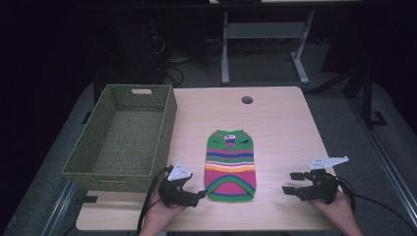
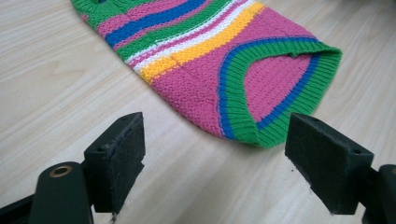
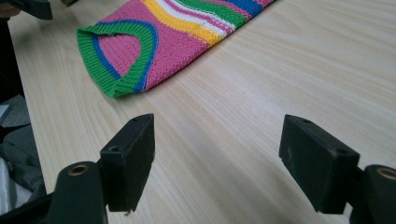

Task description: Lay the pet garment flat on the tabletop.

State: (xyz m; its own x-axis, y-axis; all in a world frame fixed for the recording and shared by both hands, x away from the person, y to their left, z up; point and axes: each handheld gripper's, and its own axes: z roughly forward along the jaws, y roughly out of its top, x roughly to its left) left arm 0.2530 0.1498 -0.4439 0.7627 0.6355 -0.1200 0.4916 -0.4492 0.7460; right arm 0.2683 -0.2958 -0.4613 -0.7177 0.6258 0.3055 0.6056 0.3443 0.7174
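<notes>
Pale wooden tabletop [image 1: 280,128] holds a striped pink-green knitted pet sweater [image 1: 230,165] lying flat between my left gripper [image 1: 194,195] and right gripper [image 1: 291,183], both spread wide, its small label unreadable.

A lab: bare desk [image 1: 290,128], cables [image 1: 172,73], dark equipment behind.

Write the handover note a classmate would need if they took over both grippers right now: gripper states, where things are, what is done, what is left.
Left gripper: open, holding nothing, just left of the striped knitted garment, near its hem.
Right gripper: open, holding nothing, farther off to the garment's right.
Garment: flat on the table, not yet gripped.
Green woven basket: at the table's left edge, nothing in it.
Done: nothing visible. Left: probably grasp the garment and handle it, perhaps into the basket.
</notes>
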